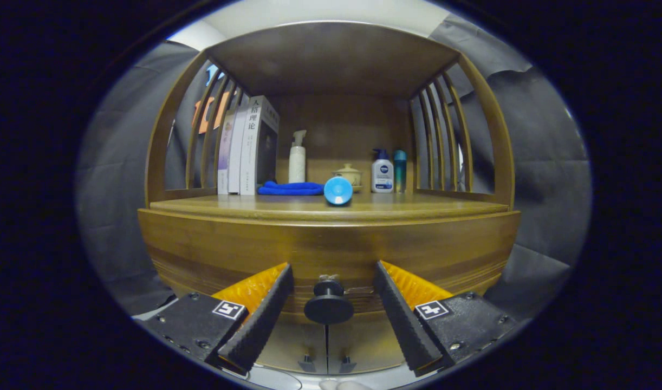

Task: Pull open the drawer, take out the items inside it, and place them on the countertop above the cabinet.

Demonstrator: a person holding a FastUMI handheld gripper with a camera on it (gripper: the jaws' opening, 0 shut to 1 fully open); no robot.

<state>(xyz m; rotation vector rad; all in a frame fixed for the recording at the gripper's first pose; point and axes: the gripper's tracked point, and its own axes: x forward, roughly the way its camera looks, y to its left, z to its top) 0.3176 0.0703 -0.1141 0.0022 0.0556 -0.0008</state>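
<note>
Spread fingers of the hand-held gripper (329,309) flank, without touching, a round dark knob (329,306) on the closed wooden drawer (331,252). Above, the bench (417,207) carries books (250,146), bottles and a blue cloth (291,188).

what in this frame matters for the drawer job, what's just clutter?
Job:
- drawer knob, between the open claw fingers, not gripped
- drawer front
- countertop

Clutter, all on the countertop:
- books
- white pump bottle
- blue cloth
- blue round object
- lidded ceramic cup
- lotion bottle
- teal bottle
</note>
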